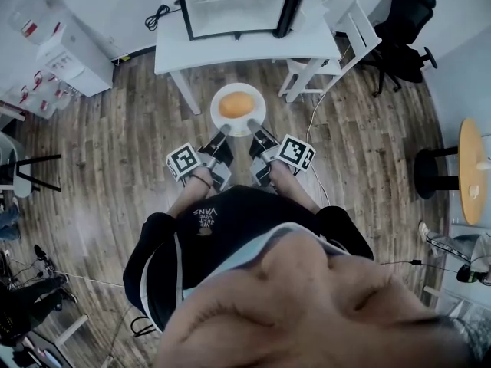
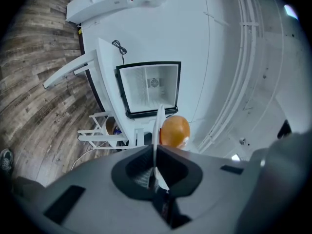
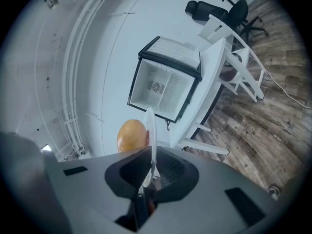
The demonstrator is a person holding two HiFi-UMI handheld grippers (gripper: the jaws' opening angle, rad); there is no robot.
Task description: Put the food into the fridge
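The left hand-held gripper [image 2: 156,165] and the right hand-held gripper [image 3: 152,167] are both clamped shut on the near rim of one white plate [image 1: 253,119]. They sit side by side, the left on the plate's left part and the right on its right. Each gripper view shows the plate edge-on as a thin pale line running out from between the jaws.

The food [image 1: 236,103] rests at the plate's middle, just ahead of both hand-held grippers and between them, so neither is nearer to it. It is a smooth, rounded, orange-gold lump; whether it is a fruit or a bun I cannot tell. Being round, it would probably roll if the plate tipped.

The fridge [image 1: 234,2] lies straight ahead of the hand-held grippers, beyond the plate and well apart from it, standing on a white surface [image 1: 245,52]. It is a small box with a dark frame and a pale interior. Its door appears to be swung open towards the right hand-held gripper's side, so the cavity faces the plate. The coming move looks like a level push forward along the line both hand-held grippers point, plate first. The floor [image 1: 115,152] below is grey-brown wood plank.
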